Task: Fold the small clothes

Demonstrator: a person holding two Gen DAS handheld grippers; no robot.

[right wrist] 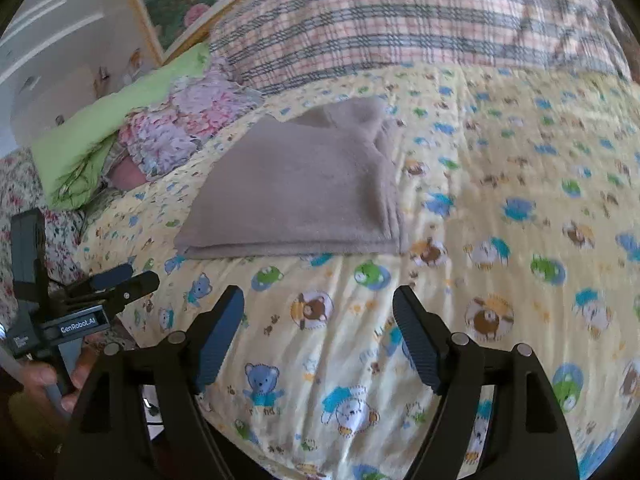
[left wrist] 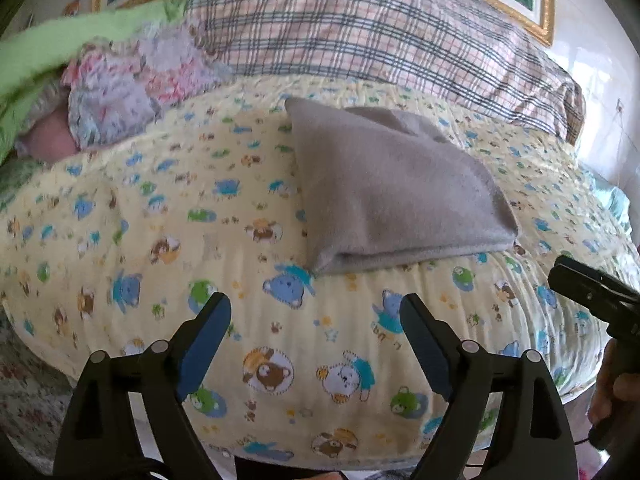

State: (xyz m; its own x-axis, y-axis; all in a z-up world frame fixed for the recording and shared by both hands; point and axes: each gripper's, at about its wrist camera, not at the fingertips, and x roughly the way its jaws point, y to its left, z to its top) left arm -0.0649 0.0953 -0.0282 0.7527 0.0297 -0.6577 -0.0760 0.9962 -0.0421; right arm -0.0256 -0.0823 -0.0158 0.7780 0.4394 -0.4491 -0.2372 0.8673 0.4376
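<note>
Surface: bed covered by a yellow quilt (left wrist: pixel 168 216) printed with cartoon bears.
Task item: grey garment (left wrist: pixel 396 196), folded into a flat multi-layer packet, lying on the yellow quilt toward its far side, well short of the near edge.
Task item, layer detail: stacked fold edges visible along the packet's near side and its right side in the right wrist view (right wrist: pixel 296 196); a looser flap lies on the far end.
Left gripper (left wrist: pixel 316 344): jaws spread wide, nothing between them, blue pads facing each other above bare quilt near the near edge; no contact with the garment.
Right gripper (right wrist: pixel 318 336): jaws spread wide, nothing between them, positioned above bare quilt on the near side of the garment; no contact with the garment.
Cross views: part of the right gripper shows at the right edge of the left wrist view; the left gripper shows at lower left of the right wrist view, with a hand (right wrist: pixel 44 378) around its handle.
Far edge: plaid pillow (left wrist: pixel 384 28) along the head of the bed, a framed floral picture (left wrist: pixel 540 4) behind it.
Far left corner: floral cloth (left wrist: pixel 132 88) bunched beside a green blanket (left wrist: pixel 44 52), apart from the grey garment.
</note>
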